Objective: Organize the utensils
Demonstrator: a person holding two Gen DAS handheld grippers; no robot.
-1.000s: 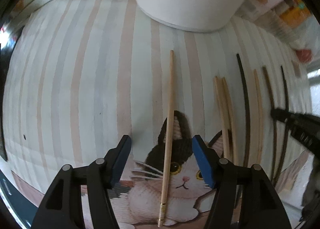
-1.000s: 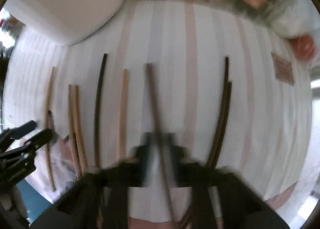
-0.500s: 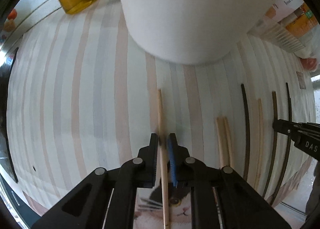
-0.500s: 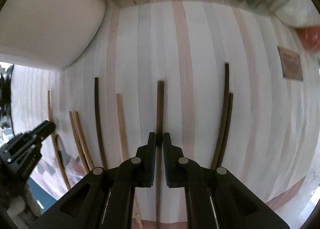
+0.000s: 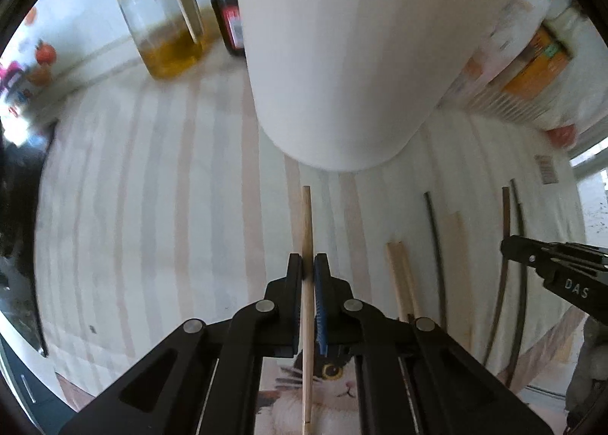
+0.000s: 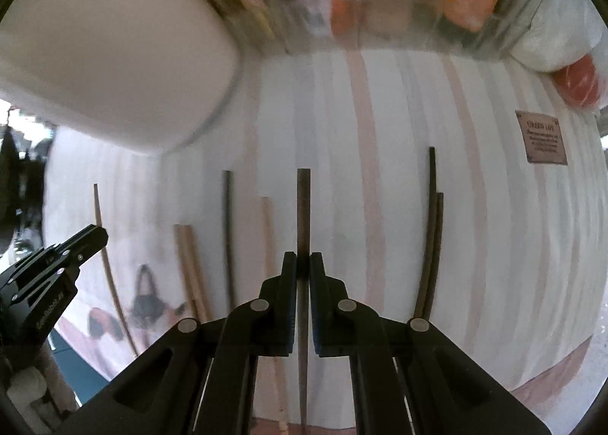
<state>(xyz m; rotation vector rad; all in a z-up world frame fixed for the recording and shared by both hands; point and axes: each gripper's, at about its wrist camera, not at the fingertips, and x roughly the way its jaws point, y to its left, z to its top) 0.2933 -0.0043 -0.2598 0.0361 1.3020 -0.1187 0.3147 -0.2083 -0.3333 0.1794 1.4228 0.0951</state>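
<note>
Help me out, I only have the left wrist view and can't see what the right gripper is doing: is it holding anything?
Observer: Yes. The right gripper is shut on a dark brown wooden chopstick.
Operator: What lies just beyond it on that side?
Observer: Two dark chopsticks lying side by side on the striped tablecloth.
Operator: And that small patch on the cloth, which I can't make out?
Observer: It is a brown rectangular label with pale lettering, too small to read.
</note>
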